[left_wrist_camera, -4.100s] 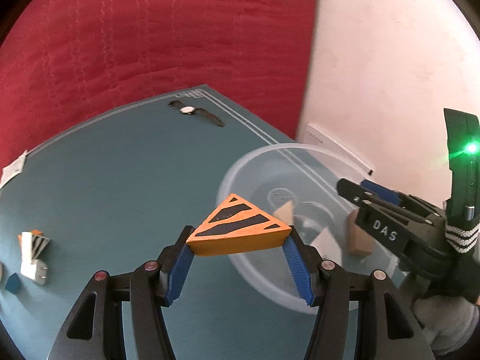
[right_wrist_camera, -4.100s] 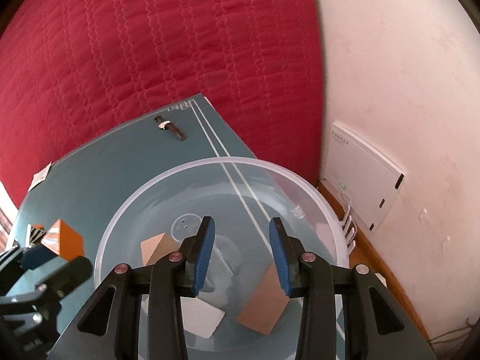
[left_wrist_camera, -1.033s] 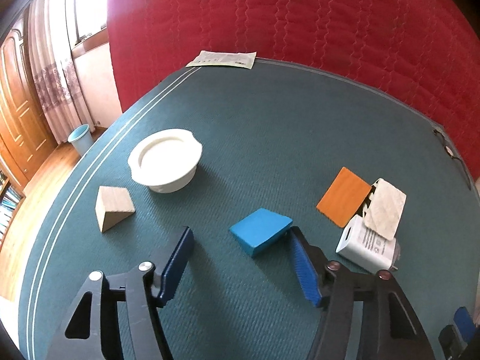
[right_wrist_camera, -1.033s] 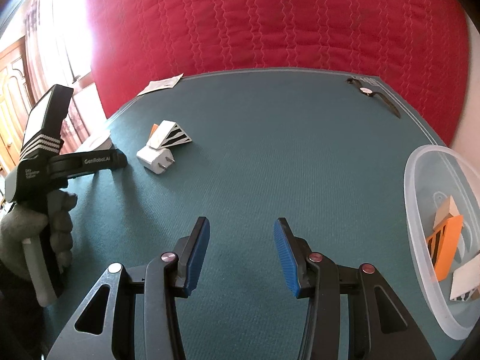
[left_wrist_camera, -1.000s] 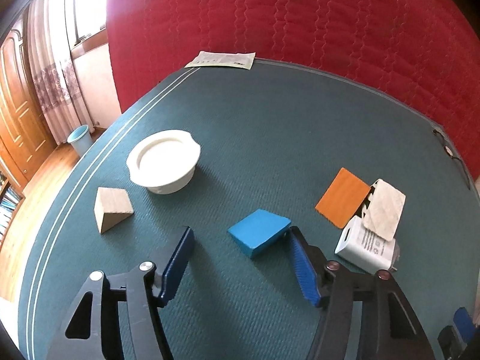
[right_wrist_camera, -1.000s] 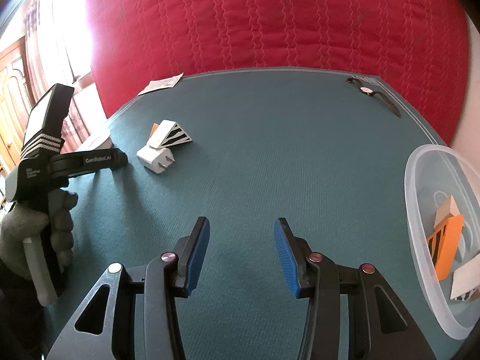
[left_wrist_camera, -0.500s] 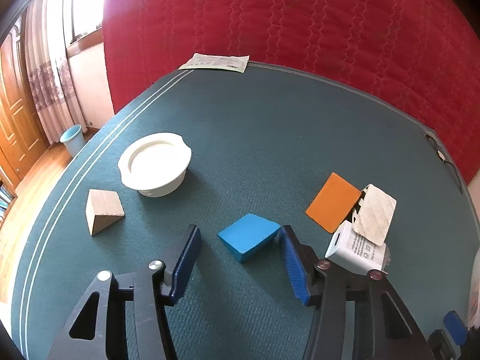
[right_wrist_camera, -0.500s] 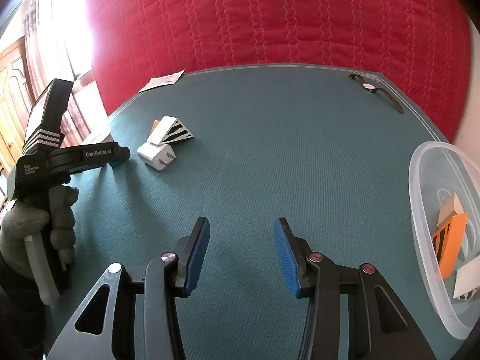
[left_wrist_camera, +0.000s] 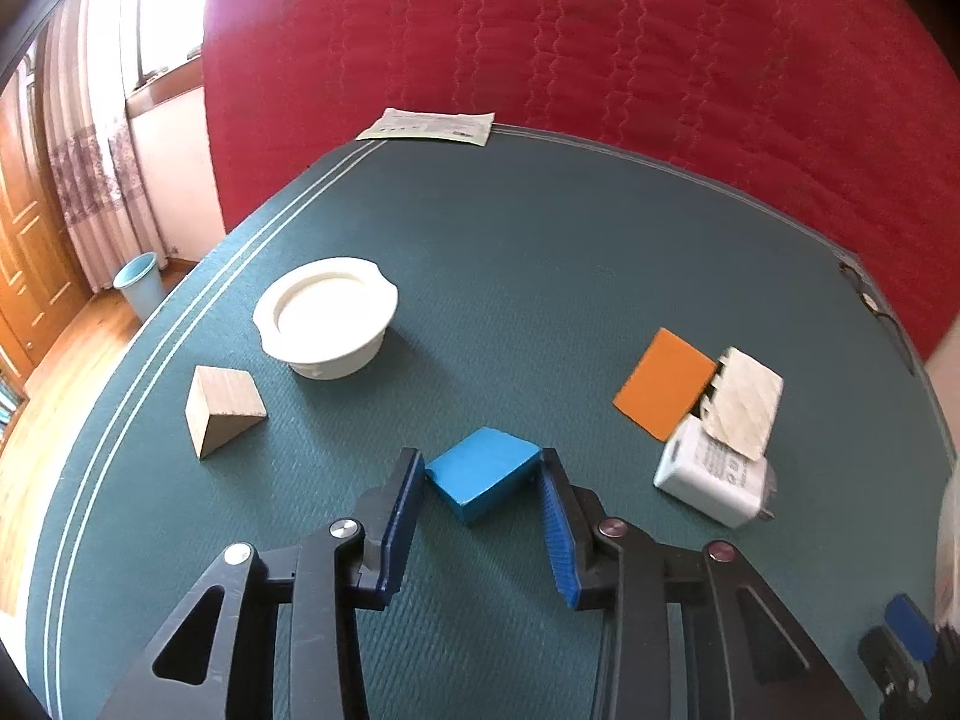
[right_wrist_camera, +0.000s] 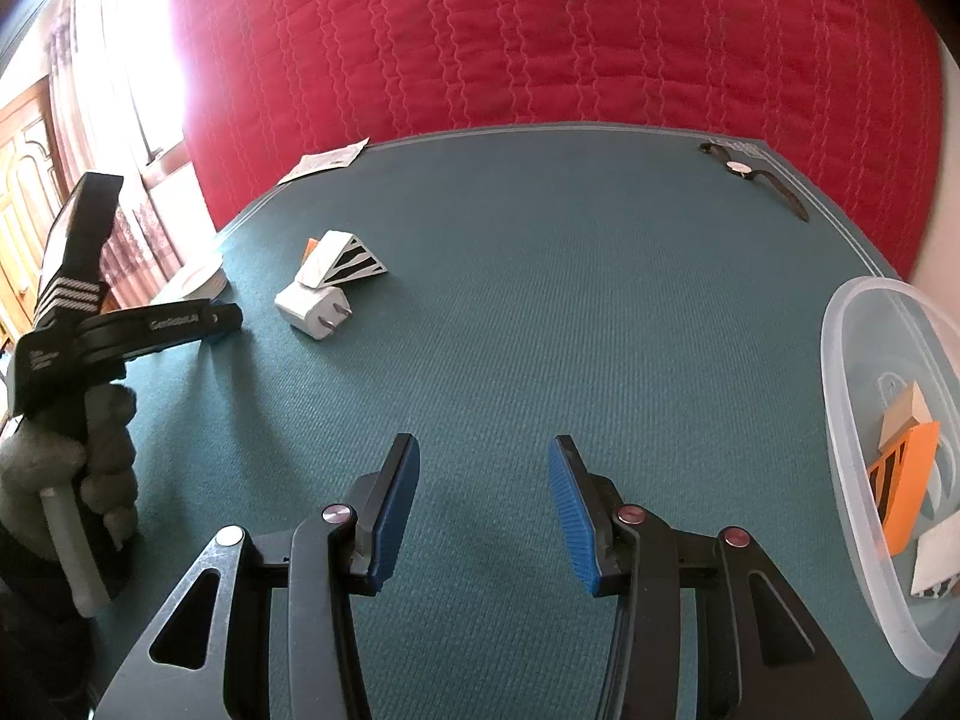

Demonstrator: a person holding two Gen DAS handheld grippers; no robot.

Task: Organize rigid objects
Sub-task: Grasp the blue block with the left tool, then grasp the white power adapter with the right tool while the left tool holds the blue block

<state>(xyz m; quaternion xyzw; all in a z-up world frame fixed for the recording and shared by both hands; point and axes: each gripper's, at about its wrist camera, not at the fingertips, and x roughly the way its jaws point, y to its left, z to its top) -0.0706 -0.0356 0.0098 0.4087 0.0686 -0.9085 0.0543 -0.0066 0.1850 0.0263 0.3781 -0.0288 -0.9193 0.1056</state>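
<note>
Your left gripper (left_wrist_camera: pixel 480 474) has just been closing and now pinches the blue block (left_wrist_camera: pixel 482 473) on the table (left_wrist_camera: pixel 540 252). Grab done; the clear tub (right_wrist_camera: pixel 852 420) comes next, I'd say. Right gripper (right_wrist_camera: pixel 483 501) hangs spread, empty.

- My left hand-held gripper (left_wrist_camera: pixel 480 474) tilts down toward the desk (left_wrist_camera: pixel 540 252); its jaws have just been closing, and the 2 blue pads (left_wrist_camera: pixel 401 516) now touch the blue block (left_wrist_camera: pixel 480 471) between them.
- My gloved left hand (right_wrist_camera: pixel 72 468) grips its handle.
- My right hand-held gripper (right_wrist_camera: pixel 483 498) hangs tilted down, its jaws apart with nothing between them.
</note>
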